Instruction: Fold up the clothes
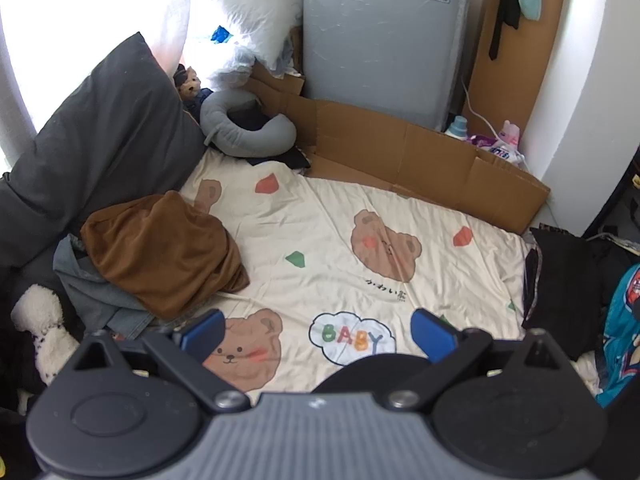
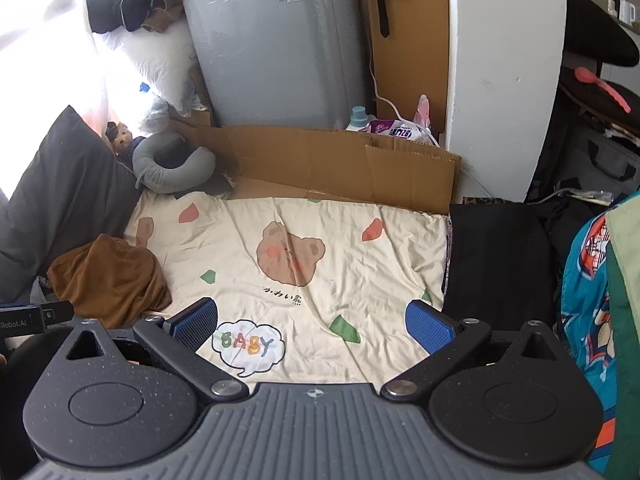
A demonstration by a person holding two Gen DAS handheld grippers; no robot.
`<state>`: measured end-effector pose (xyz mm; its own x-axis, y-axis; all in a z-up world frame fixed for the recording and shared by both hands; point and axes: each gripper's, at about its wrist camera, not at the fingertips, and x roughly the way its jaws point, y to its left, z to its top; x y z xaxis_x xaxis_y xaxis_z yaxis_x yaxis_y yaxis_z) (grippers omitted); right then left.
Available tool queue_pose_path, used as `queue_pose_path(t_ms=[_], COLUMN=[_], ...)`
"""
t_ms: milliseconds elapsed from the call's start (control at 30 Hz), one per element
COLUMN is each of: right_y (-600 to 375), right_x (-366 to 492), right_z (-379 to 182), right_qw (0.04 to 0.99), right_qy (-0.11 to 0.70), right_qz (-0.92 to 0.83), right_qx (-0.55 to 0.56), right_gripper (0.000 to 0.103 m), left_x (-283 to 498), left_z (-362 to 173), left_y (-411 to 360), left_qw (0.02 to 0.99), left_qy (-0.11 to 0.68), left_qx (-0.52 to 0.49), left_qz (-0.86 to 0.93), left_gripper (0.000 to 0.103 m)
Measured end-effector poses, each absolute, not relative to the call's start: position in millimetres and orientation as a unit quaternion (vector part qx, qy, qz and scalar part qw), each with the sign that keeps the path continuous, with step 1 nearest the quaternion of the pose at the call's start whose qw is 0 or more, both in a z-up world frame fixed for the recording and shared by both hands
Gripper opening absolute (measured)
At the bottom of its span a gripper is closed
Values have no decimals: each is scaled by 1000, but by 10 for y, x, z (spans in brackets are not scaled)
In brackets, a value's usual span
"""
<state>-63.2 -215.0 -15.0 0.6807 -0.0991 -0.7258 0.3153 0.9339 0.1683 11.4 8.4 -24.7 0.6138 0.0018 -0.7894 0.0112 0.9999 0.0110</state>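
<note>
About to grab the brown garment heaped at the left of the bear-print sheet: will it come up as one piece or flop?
The brown garment lies in soft slumped folds, so it will probably drape and sag. It looks light. It rests on a grey-blue garment, which may drag along.

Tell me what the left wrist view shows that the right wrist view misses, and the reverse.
Left only: a white fluffy plush and bluish-grey denim clothing under the brown pile.

Right only: a pink long-handled utensil on dark furniture, and the other tool's black body at the left edge.

Both: the crumpled brown velvety garment, the cream bear-print bedsheet, the grey U-shaped neck pillow, flattened brown cardboard, and open, empty tongs, left and right.
</note>
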Motion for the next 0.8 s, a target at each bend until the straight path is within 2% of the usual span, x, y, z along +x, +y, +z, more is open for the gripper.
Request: queue_pose_path(t_ms=[800], right_y=[-2178], right_x=[-650], right_z=[-93], right_qw=[902], right_qy=[382], right_qz=[-136], right_qx=[149], right_gripper=[103], left_x=[183], left_z=[-70], left_y=[389], left_qw=[902], left_qy=[432], left_qx=[-25], left_qz=[3], left_gripper=[101])
